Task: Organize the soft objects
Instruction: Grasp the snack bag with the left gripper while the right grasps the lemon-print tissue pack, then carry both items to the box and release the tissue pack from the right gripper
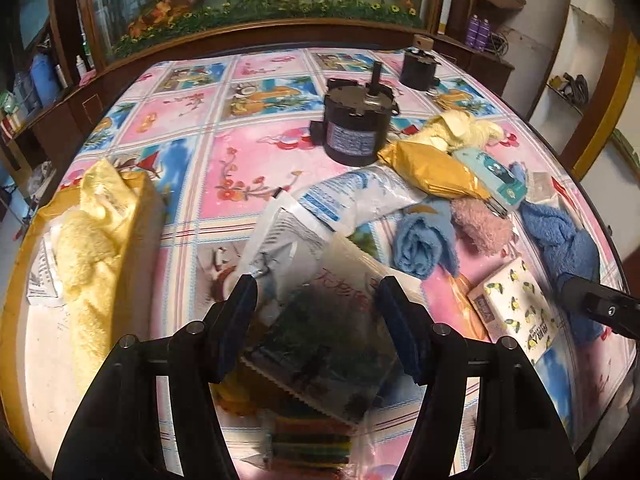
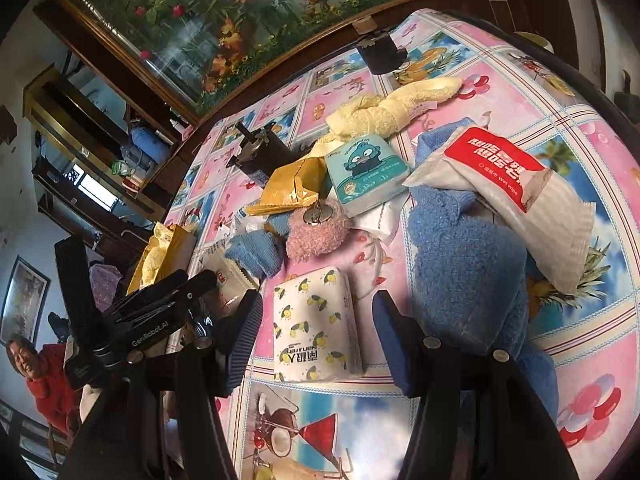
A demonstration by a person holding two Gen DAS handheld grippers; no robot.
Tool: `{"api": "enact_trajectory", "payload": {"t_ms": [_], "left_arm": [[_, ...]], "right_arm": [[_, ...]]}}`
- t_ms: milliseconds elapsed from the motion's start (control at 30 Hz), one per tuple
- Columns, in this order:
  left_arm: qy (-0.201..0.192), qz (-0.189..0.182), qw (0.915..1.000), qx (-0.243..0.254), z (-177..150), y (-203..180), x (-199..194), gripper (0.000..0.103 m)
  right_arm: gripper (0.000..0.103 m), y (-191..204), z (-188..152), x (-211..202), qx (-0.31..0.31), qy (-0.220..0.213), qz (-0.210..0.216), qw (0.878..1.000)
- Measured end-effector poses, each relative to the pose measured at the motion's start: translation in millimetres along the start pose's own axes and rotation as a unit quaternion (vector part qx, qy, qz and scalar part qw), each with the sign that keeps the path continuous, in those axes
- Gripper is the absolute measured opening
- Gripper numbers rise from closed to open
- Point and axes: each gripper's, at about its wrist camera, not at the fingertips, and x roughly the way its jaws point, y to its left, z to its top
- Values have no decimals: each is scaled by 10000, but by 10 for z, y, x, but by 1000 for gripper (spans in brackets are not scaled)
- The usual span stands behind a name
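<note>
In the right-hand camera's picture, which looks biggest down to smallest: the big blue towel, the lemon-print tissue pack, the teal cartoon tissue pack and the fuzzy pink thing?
As they look:
1. Blue towel
2. Lemon-print tissue pack
3. Teal cartoon tissue pack
4. Fuzzy pink thing

The lemon pack lies nearer the camera, so the two packs' true order is unsure.

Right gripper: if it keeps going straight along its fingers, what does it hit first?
Most likely the lemon-print tissue pack, lying between the open fingers of the right gripper. The big blue towel sits just off the right finger; depth is hard to judge through the fisheye.
</note>
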Motion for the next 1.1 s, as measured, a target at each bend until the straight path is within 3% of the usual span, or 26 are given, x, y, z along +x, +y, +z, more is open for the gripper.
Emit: {"api": "enact_trajectory", "payload": {"t_ms": [100, 200, 267, 333, 667, 700, 900, 1100], "left_arm": [[171, -12, 9992, 375, -60, -170, 68, 79], [262, 99, 9965, 786, -134, -299, 113, 78], [205, 50, 9965, 806, -148, -304, 89, 65], [174, -131, 9975, 670, -136, -265, 46, 61], [-191, -504, 9985, 94, -205, -154, -340, 55], [-248, -513, 9983, 81, -221, -144, -409, 55], [-685, -774, 9941, -339, -381, 174, -983, 55], [-1083, -469, 9893, -853, -486, 843, -1422, 56]], "right_arm": [[58, 88, -38, 95, -209, 153, -103, 9996], [58, 180, -61, 197, -423, 277, -323, 9982], [58, 241, -84, 249, -561, 333, -465, 9968], [59, 283, -97, 295, -688, 379, -613, 9950], [60, 476, -112, 460, -1408, 473, -1443, 9783], [51, 470, -111, 450, -1377, 490, -1384, 9795], [51, 518, -156, 250, -1140, 386, -997, 9877], [51, 944, -135, -65, -1397, 44, -375, 9895]]}}
